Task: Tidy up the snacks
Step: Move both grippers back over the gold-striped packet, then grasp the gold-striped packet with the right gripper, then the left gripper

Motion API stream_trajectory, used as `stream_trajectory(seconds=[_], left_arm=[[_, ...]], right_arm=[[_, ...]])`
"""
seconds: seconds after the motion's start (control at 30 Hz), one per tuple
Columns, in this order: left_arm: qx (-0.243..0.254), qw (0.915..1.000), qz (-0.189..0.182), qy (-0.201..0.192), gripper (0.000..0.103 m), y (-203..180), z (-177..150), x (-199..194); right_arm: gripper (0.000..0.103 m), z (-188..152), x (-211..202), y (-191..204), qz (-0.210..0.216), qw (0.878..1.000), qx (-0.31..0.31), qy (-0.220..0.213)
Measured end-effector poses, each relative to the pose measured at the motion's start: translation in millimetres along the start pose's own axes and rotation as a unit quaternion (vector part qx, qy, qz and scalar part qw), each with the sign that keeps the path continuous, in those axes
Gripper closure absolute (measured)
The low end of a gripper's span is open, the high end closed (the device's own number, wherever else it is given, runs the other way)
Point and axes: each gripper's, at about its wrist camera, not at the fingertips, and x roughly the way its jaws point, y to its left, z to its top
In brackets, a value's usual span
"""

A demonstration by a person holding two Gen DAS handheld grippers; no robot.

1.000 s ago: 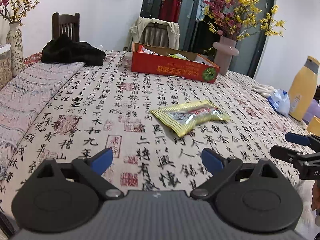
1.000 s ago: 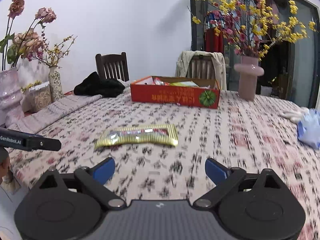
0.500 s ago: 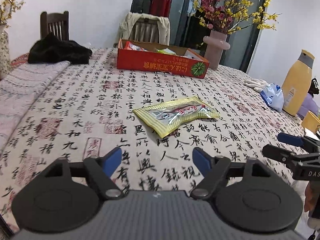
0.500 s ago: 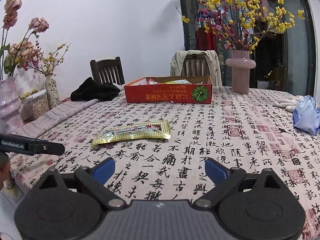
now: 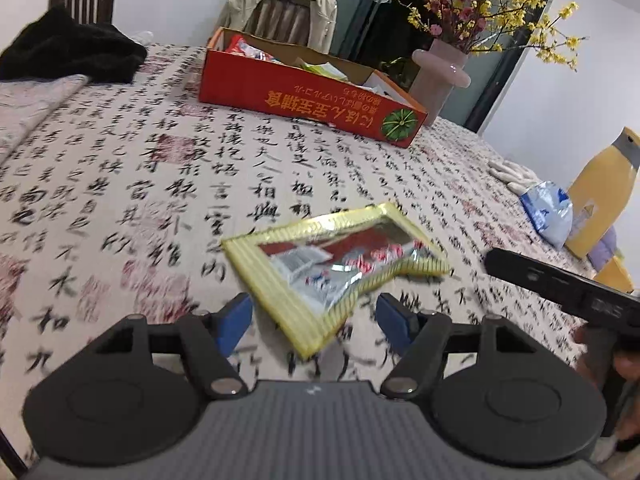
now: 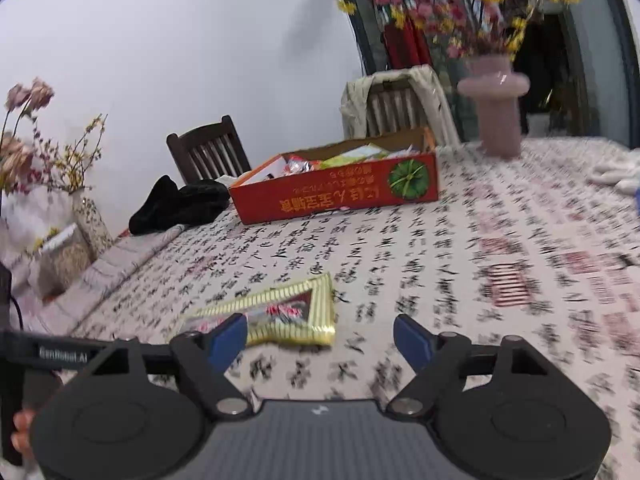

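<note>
Lying mid-table, the snack packet (image 5: 332, 264) ran its long axis away and rightward from the left gripper (image 5: 314, 316), whose closing jaws seemingly straddled its near corner untouched; the right gripper (image 6: 320, 336), also closing, was empty beside it.

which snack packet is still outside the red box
The gold-edged snack packet, lying flat on the tablecloth by itself; the other packets sit inside the red box.

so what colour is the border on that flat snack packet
Yellow-gold, ribbed, around the snack packet; clearest in the left wrist view.
</note>
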Motion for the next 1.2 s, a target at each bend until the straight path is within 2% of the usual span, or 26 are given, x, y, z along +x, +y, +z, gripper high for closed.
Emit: stream_trajectory(seconds=[0.07, 0.13, 0.23, 0.33, 0.47, 0.6, 0.67, 0.7, 0.73, 0.77, 0.8, 0.83, 0.9, 0.93, 0.97, 1.0, 1.07, 1.1, 1.2], left_arm=[[-0.001, 1.0, -0.001, -0.002, 0.044, 3, 6, 6], [-0.007, 1.0, -0.004, -0.002, 0.059, 10, 12, 11], [-0.03, 0.9993, -0.022, -0.004, 0.062, 23, 19, 15], [-0.045, 0.9978, -0.048, -0.002, 0.062, 30, 24, 19], [-0.065, 0.9959, -0.064, 0.003, 0.062, 34, 29, 28], [-0.073, 0.9937, -0.085, 0.008, 0.06, 33, 32, 35], [-0.085, 0.9921, -0.092, 0.008, 0.05, 35, 34, 36], [-0.091, 0.9911, -0.097, 0.006, 0.038, 37, 35, 36], [-0.091, 0.9911, -0.097, 0.002, 0.036, 38, 35, 35], [-0.086, 0.9923, -0.089, -0.003, 0.038, 37, 37, 34], [-0.076, 0.9941, -0.077, -0.004, 0.047, 36, 38, 35], [-0.068, 0.9957, -0.064, 0.002, 0.065, 34, 40, 38], [-0.051, 0.9978, -0.042, 0.001, 0.08, 30, 40, 39], [-0.041, 0.9984, -0.039, -0.003, 0.092, 27, 40, 37], [-0.033, 0.9988, -0.035, -0.005, 0.094, 24, 40, 35], [-0.025, 0.9992, -0.031, -0.007, 0.095, 22, 39, 33], [-0.019, 0.9994, -0.027, -0.007, 0.096, 19, 36, 30], [-0.019, 0.9994, -0.027, -0.006, 0.097, 19, 34, 28], [-0.017, 0.9994, -0.029, -0.005, 0.1, 18, 29, 19]], right_arm=[[0.027, 8, 20, -1, 0.009, 1.0, 0.004, 0.008], [0.03, 14, 38, 0, 0.01, 1.0, 0.006, 0.015], [0.034, 19, 63, -6, 0.021, 0.999, 0.031, 0.031], [0.043, 17, 80, -13, 0.024, 0.997, 0.059, 0.044], [0.056, 14, 80, -15, 0.013, 0.998, 0.052, 0.038], [0.058, 11, 76, -5, -0.004, 0.999, 0.008, 0.042], [0.057, 11, 75, 0, -0.014, 0.999, -0.004, 0.043], [0.057, 12, 74, 0, -0.018, 0.999, -0.003, 0.045], [0.057, 11, 73, 1, -0.02, 0.999, -0.005, 0.046], [0.057, 11, 73, 2, -0.022, 0.999, -0.008, 0.046], [0.057, 11, 72, 2, -0.024, 0.999, -0.01, 0.046], [0.058, 10, 72, 3, -0.025, 0.999, -0.015, 0.046], [0.058, 10, 72, 5, -0.029, 0.998, -0.021, 0.047], [0.058, 10, 72, 6, -0.031, 0.998, -0.025, 0.049], [0.06, 10, 72, 6, -0.032, 0.998, -0.025, 0.049], [0.071, 10, 71, 5, -0.029, 0.998, -0.021, 0.05], [0.081, 10, 69, 3, -0.012, 0.999, -0.005, 0.052], [0.091, 9, 68, 5, -0.018, 0.999, -0.011, 0.05], [0.098, 5, 60, 5, -0.023, 0.999, -0.01, 0.046]])
